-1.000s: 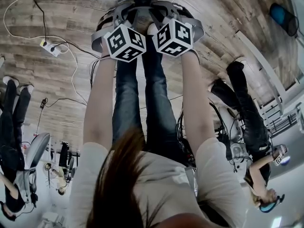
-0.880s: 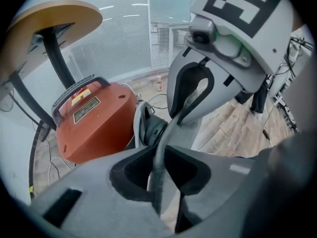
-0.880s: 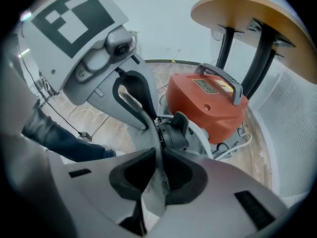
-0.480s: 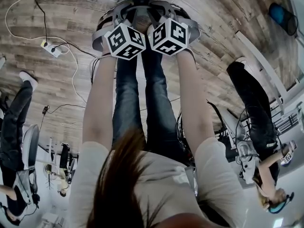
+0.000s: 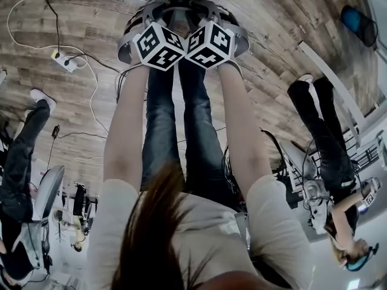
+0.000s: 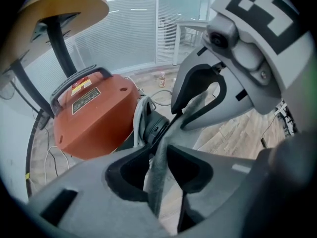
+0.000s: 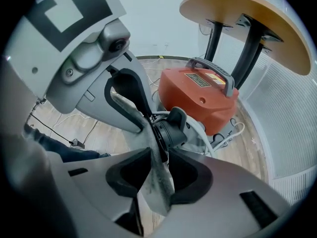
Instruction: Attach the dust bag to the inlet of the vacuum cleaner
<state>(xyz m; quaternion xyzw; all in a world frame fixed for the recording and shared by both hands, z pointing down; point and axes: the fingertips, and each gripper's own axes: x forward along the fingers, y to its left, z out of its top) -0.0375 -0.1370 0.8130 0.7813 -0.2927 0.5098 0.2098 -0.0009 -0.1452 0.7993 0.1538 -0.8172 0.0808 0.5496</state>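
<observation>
An orange vacuum cleaner (image 6: 94,118) (image 7: 198,100) sits on the wood floor, its black inlet (image 6: 153,128) (image 7: 171,128) facing me. A grey cloth dust bag (image 6: 157,182) (image 7: 156,182) stretches from the inlet through both grippers. My left gripper (image 6: 158,152) and my right gripper (image 7: 156,160) are side by side just short of the inlet, each pinching the bag's cloth. Both pairs of jaws have just been opening, with the cloth still filling the narrow gap. In the head view the marker cubes (image 5: 158,46) (image 5: 210,44) hide the jaws.
A round wooden table (image 6: 64,6) (image 7: 247,19) on black legs stands over the vacuum. A white cord (image 7: 228,135) coils beside it. A power strip (image 5: 63,61) with cables lies on the floor to the left. Other people (image 5: 320,138) (image 5: 18,156) stand on both sides.
The two marker cubes have rolled toward each other and now nearly touch. The people on both sides have shifted their legs.
</observation>
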